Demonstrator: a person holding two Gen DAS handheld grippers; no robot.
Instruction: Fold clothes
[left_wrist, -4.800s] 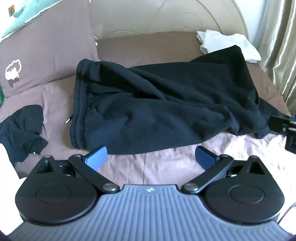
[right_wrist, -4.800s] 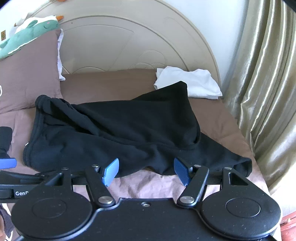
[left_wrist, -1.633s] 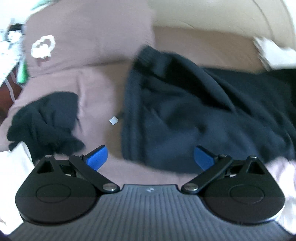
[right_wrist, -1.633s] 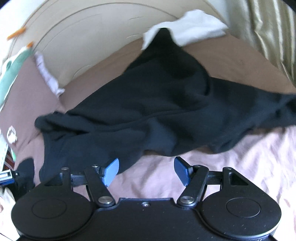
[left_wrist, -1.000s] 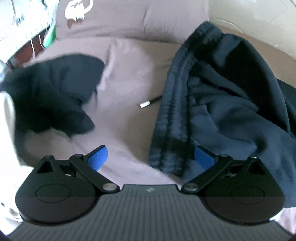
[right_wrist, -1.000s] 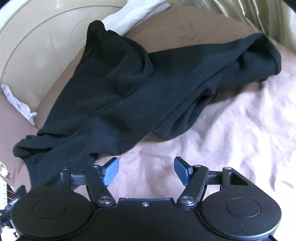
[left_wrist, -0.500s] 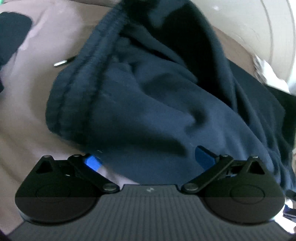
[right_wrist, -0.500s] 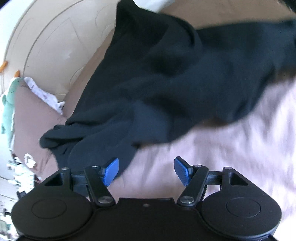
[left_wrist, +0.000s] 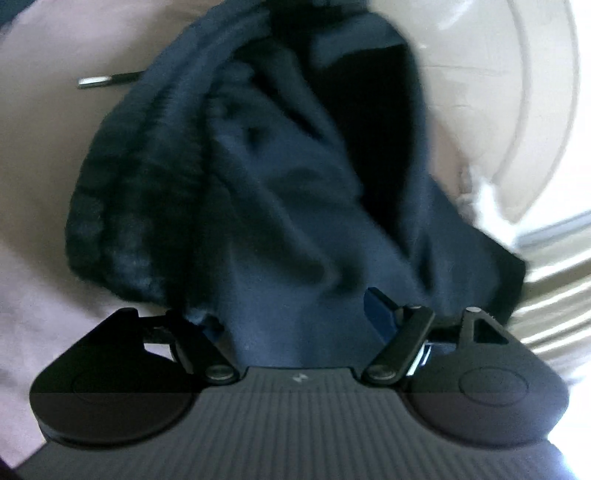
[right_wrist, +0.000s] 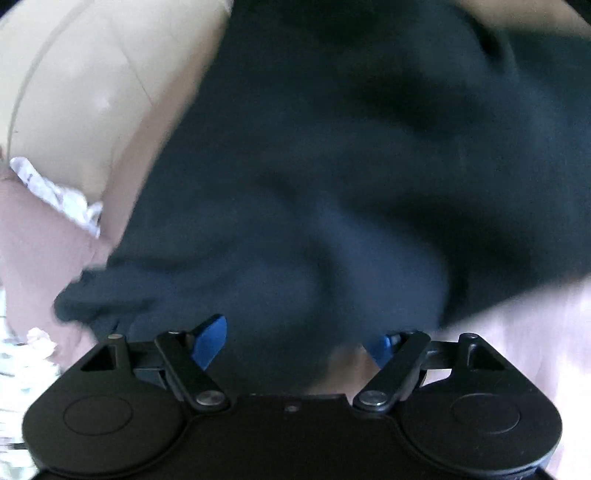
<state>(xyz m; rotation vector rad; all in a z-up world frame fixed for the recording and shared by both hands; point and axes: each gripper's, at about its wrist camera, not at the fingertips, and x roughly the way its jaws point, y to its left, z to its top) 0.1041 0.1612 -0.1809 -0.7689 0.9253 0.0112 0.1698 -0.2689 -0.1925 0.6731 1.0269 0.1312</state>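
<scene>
Cloth was everywhere in both views: a big, soft, dark navy pair of sweatpants (left_wrist: 280, 192) lay in a loose, lumpy heap on the pale pink bed sheet (left_wrist: 33, 206). Its thick ribbed waistband (left_wrist: 122, 206) curled round on the near left side of the heap, and the rest ran off to the far right in deep wrinkles. No flat, tidy fold showed anywhere, so the folding looked far from finished; the pants would need to be spread flat and then folded over. The left gripper (left_wrist: 291, 314) sat right at the near edge of the pants, beside the waistband. Its two fingers stood wide apart with dark cloth lying between them. One blue pad (left_wrist: 378, 314) showed on the right, but the other was hidden under the fabric. It did not look as if it was pinching anything. The right gripper (right_wrist: 299, 339) was also spread wide, with both blue pads in sight, and the near edge of the pants lay between them. It did not seem to be squeezing the cloth either. Both views were blurry, so small things were hard to tell. A thin black cord with a silver tip (left_wrist: 107, 79) lay on the sheet at the far left, next to the waistband. A cream curved headboard (right_wrist: 74, 92) stood at the far end of the bed, with a white patterned cloth (right_wrist: 59, 195) tucked below it on the left.
</scene>
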